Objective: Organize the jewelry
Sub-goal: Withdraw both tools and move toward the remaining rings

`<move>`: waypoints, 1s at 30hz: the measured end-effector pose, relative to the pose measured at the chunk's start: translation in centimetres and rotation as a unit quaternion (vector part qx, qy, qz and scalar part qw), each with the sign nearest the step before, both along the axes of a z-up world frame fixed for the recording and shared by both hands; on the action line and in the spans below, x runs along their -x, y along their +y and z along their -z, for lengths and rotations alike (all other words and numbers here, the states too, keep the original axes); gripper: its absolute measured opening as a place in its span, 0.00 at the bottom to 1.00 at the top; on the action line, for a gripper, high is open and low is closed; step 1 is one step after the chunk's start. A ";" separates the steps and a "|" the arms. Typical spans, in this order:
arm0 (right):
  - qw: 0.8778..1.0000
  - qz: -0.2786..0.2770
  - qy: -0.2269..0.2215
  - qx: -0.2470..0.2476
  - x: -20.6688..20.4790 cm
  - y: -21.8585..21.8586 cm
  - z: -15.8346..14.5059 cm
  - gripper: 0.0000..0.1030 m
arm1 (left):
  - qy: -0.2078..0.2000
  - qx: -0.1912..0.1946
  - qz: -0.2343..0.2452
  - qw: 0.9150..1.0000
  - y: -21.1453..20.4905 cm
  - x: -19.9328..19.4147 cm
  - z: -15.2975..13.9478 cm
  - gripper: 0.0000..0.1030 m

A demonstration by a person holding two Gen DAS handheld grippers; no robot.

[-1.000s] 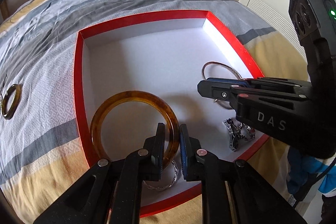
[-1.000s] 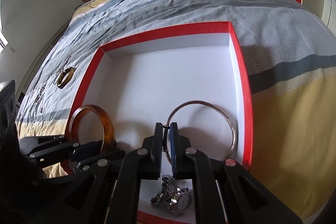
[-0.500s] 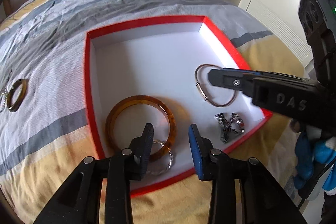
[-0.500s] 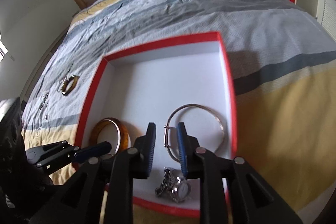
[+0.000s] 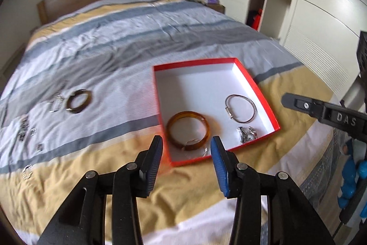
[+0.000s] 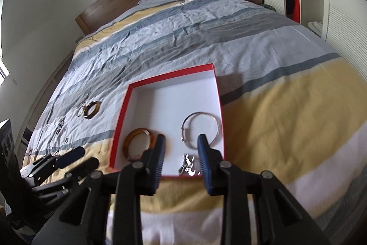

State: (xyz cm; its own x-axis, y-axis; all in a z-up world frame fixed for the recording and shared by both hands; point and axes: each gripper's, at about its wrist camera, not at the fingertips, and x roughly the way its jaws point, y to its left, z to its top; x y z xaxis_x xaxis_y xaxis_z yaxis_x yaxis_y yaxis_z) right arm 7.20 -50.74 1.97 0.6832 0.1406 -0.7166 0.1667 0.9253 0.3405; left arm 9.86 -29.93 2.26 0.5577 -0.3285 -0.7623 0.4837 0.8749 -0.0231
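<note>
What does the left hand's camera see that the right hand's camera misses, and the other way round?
Only the left wrist view shows the blue glove at the right edge.

Only the right wrist view shows the left gripper from outside.

Both share the red box on the striped bedspread, holding an amber bangle and a thin silver bangle, plus a dark bangle lying outside it.

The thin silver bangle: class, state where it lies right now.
In both wrist views the thin silver bangle lies flat inside the red box, near its right wall, right of the amber bangle and just beyond the silver watch.
</note>
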 end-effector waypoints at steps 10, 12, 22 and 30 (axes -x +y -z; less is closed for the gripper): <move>0.999 -0.020 -0.028 0.004 4.6 5.7 -2.9 0.35 | -0.050 -0.002 -0.055 0.997 5.8 5.3 -4.0 0.55; 0.999 -0.025 -0.032 0.003 5.1 6.9 -3.3 0.36 | -0.058 -0.002 -0.067 0.996 7.3 6.3 -4.6 0.58; 0.998 -0.055 -0.042 0.010 7.2 14.1 -4.8 0.37 | -0.063 -0.013 -0.130 0.989 16.5 9.7 -4.9 0.66; 0.995 -0.079 -0.054 0.024 7.8 17.9 -6.1 0.37 | -0.050 -0.009 -0.187 0.981 23.6 11.4 -3.2 0.66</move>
